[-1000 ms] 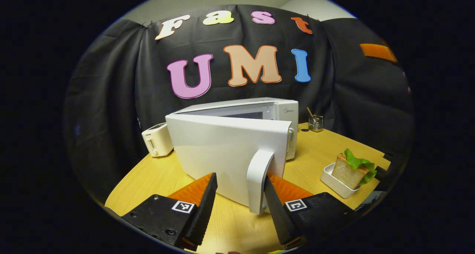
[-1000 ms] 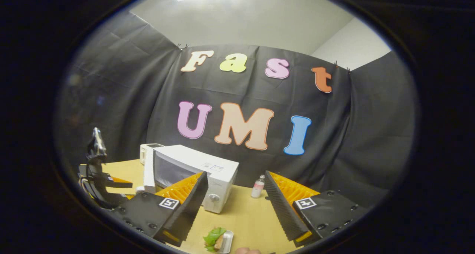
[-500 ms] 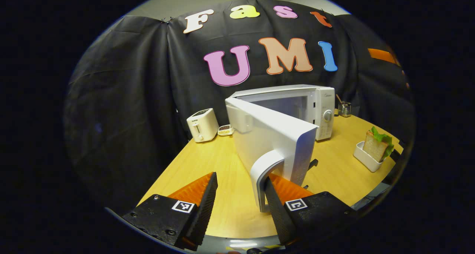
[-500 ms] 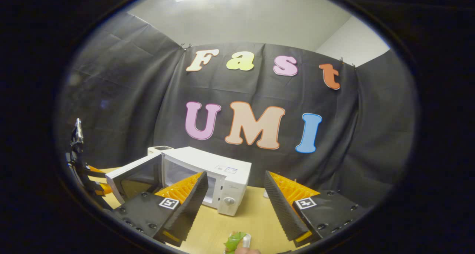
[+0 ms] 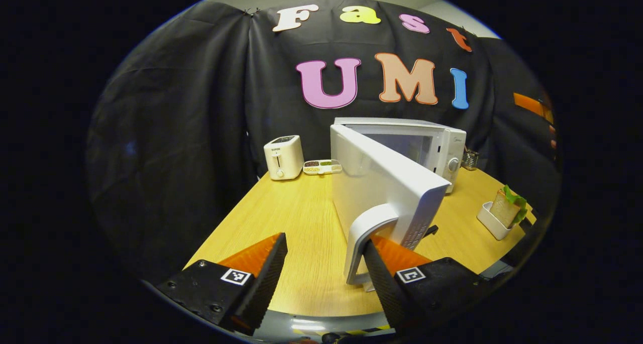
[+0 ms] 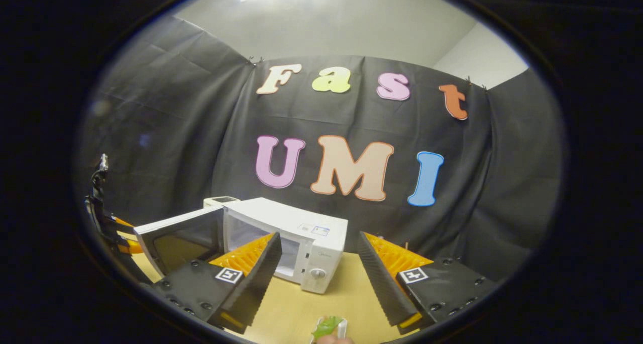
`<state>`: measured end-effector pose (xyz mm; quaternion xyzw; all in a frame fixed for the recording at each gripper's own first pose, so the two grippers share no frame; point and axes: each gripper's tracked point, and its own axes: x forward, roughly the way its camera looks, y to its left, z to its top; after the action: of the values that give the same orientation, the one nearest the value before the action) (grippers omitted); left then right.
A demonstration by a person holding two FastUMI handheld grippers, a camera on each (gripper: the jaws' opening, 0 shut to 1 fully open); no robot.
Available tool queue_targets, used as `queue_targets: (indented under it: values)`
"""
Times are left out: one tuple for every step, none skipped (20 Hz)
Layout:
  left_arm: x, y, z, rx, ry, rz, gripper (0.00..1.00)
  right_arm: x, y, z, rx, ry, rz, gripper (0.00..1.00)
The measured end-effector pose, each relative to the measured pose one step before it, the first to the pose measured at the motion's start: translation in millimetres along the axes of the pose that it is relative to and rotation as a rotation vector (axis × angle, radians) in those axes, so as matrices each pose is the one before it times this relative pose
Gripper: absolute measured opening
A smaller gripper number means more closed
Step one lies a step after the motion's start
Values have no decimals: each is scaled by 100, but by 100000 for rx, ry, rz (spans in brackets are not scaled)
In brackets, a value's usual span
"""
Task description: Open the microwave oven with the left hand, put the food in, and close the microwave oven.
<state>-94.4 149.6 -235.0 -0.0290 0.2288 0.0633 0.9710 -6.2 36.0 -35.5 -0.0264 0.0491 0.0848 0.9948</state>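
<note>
Door (image 5: 382, 183) work comes first in the left gripper view: my left gripper (image 5: 321, 271) has its jaws spread wide, and one finger (image 5: 377, 263) is hooked behind the white handle (image 5: 364, 243) while the other stands off to the side over the table (image 5: 296, 218). I hold it that way, I judge, because a hook is enough to swing a hinged door and lets the handle turn freely against the finger; nothing is pinched. The door stands roughly square to the microwave oven (image 5: 437, 143), so the cavity is exposed. The tool is low and level near the table's front edge, pointing back toward the booth. The food, a sandwich (image 5: 508, 206) with lettuce upright in a small white tray (image 5: 490, 221), waits on the table to the right of the oven, well apart from the door. A toaster (image 5: 283, 156) and a little dish (image 5: 321, 166) sit at the back.

In the right gripper view, my right gripper (image 6: 319, 278) is wide open and holding nothing, tilted upward above the table, with the sandwich (image 6: 327, 326) just below its fingers at the bottom edge. That puts it ready, I think, to drop onto the food. The open oven (image 6: 306, 233) lies ahead, and my other gripper (image 6: 113, 228) shows at the door's (image 6: 178, 238) far edge.
</note>
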Motion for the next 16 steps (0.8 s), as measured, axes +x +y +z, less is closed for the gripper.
queue_targets:
  values:
    - [22, -47, 34, 935, 898, 148, 90, -41, -250, -292, 519, 889, -480, 97]
    - [-210, -12, -23, 401, 1619, 172, 90, -88, -335, -369, 543, 753, -758, 97]
    - [-313, 67, -57, 964, 1207, 466, 92, -236, -534, -457, 513, 974, -888, 97]
    - [-725, 232, 453, 2202, -1333, 798, 92, -162, -274, -772, 909, 1425, -26, 97]
    - [-679, 170, 363, 2573, -1230, 525, 94, -177, -439, -882, 1030, 1970, -563, 97]
    - [-499, 329, 322, 2145, 379, 867, 93, -212, -558, -1489, 1034, 3493, -929, 97]
    - [-580, 479, -46, 1576, 719, 892, 93, -127, -610, -1892, 1007, 5060, -1076, 97]
    - [-746, 554, 268, 671, -68, 599, 93, -116, -445, -1983, 745, 5393, -1033, 97]
    - [-845, 581, 369, 109, -597, 229, 94, 13, -429, -1882, 758, 5204, -484, 97]
    - [-607, 532, 338, 25, 26, 334, 93, -90, -364, -1783, 741, 4574, -954, 98]
    - [-404, 609, 249, -173, 98, 1051, 93, 84, -290, -1794, 566, 4099, -833, 98]
    - [-366, 591, 684, -190, -674, 1316, 93, 155, -222, -1945, -298, 4818, -820, 97]
    - [-396, 681, 863, 1, -1565, 1864, 93, 246, -125, -1898, -260, 4564, -502, 98]
    - [-193, 895, 991, 470, -1320, 3313, 93, 331, -100, -1651, -101, 3843, -469, 98]
    - [-108, 850, 425, 1193, -189, 3304, 93, 415, -197, -1729, -344, 4721, -807, 98]
    - [-166, 446, 880, 1041, -1668, 1580, 93, 422, 100, -1803, 488, 4395, 570, 98]
